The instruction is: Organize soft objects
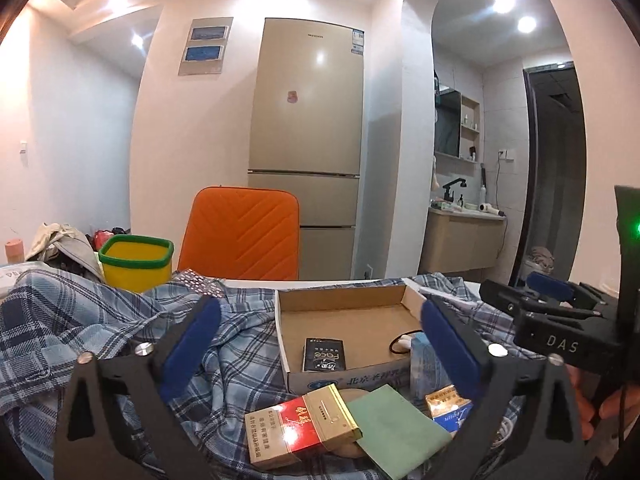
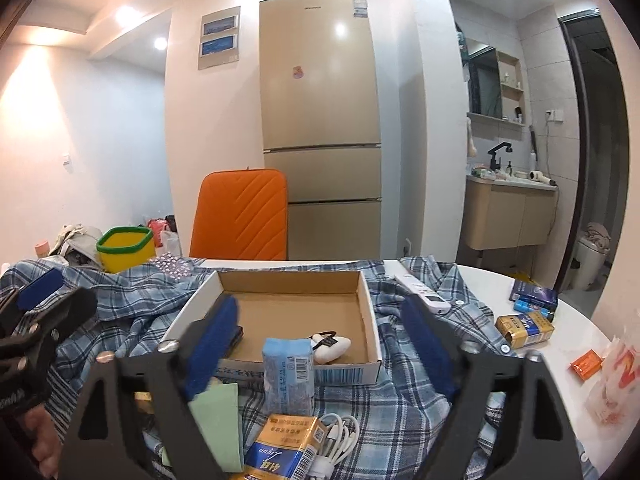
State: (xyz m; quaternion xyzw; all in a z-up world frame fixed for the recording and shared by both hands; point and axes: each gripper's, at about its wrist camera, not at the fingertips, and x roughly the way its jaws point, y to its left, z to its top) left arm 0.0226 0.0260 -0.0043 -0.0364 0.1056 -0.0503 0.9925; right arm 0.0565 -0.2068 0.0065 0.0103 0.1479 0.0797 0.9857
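Observation:
A blue plaid shirt lies spread over the table, also in the right wrist view. On it stands a shallow cardboard box holding a black packet and a white pouch. A blue tissue pack stands upright before the box. A green cloth lies beside cigarette packs. My left gripper is open and empty over the box front. My right gripper is open and empty around the tissue pack's sides.
A yellow bin with green rim and piled clothes stand at the back left. An orange chair is behind the table. A remote, small boxes and a white cable lie at the right.

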